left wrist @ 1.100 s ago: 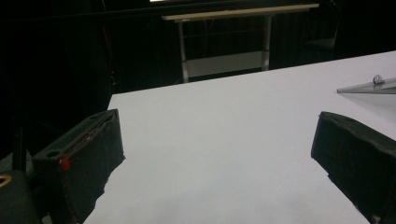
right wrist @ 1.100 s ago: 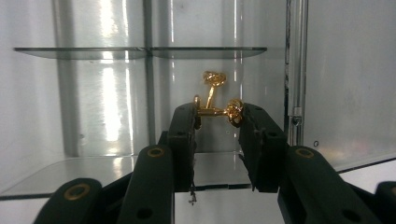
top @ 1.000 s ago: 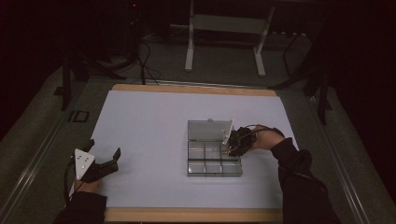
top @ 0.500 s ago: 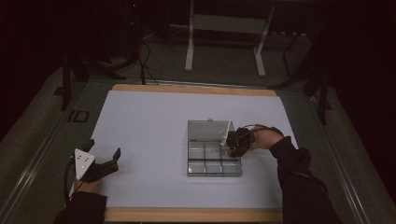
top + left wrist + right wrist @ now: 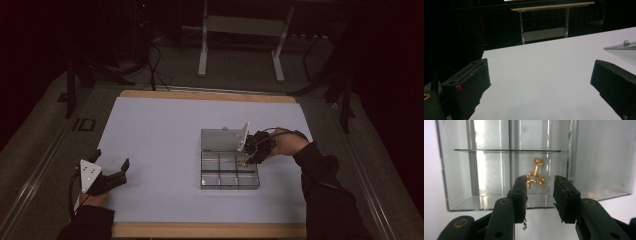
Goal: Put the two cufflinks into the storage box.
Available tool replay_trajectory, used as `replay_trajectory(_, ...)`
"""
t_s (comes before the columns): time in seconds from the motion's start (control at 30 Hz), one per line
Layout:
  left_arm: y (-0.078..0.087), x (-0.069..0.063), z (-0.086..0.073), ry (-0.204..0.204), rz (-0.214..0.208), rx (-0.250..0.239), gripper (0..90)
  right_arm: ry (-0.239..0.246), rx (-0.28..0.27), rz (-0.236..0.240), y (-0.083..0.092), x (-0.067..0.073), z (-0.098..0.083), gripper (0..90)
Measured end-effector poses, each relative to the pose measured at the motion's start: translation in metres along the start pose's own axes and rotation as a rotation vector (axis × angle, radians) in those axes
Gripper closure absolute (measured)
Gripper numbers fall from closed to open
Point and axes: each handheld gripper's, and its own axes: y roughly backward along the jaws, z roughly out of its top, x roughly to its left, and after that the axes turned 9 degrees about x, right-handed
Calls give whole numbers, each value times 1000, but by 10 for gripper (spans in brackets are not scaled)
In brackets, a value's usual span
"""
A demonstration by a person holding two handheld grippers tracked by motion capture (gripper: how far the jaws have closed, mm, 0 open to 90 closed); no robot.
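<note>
A clear compartment box (image 5: 205, 172) sits right of the table's middle, its lid (image 5: 222, 139) swung open at the far side. A small gold trinket (image 5: 243, 164) lies in the box's far right compartment. My right gripper (image 5: 250, 159) hovers just above that compartment, pointing down at it. In the right gripper view the gold trinket (image 5: 535, 173) lies on the clear floor just beyond my right gripper (image 5: 540, 182); the jaws stand apart with nothing between them. My left gripper (image 5: 111, 159) rests open near the front left corner, far from the box.
The white table surface (image 5: 160, 130) spreads between the two hands. In the left gripper view my left gripper (image 5: 540, 80) faces bare table (image 5: 544, 65), with the lid's edge (image 5: 621, 46) at the far right. A metal stand (image 5: 240, 30) is behind the table.
My right hand has lifted a little above the box's right side. The left hand and the box have stayed put.
</note>
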Motion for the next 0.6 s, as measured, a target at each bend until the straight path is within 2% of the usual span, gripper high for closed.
replay_trajectory(0.27, 0, 0, 0, 0, 1, 0, 26, -16, 15, -25, 16, 0, -12, 631)
replay_trajectory(0.47, 0, 0, 0, -1, 1, 1, 26, -68, 28, -33, 24, 3, -30, 623)
replay_trajectory(0.6, 0, 0, 0, -3, 1, 1, 26, -94, 18, -45, 26, 4, -42, 606)
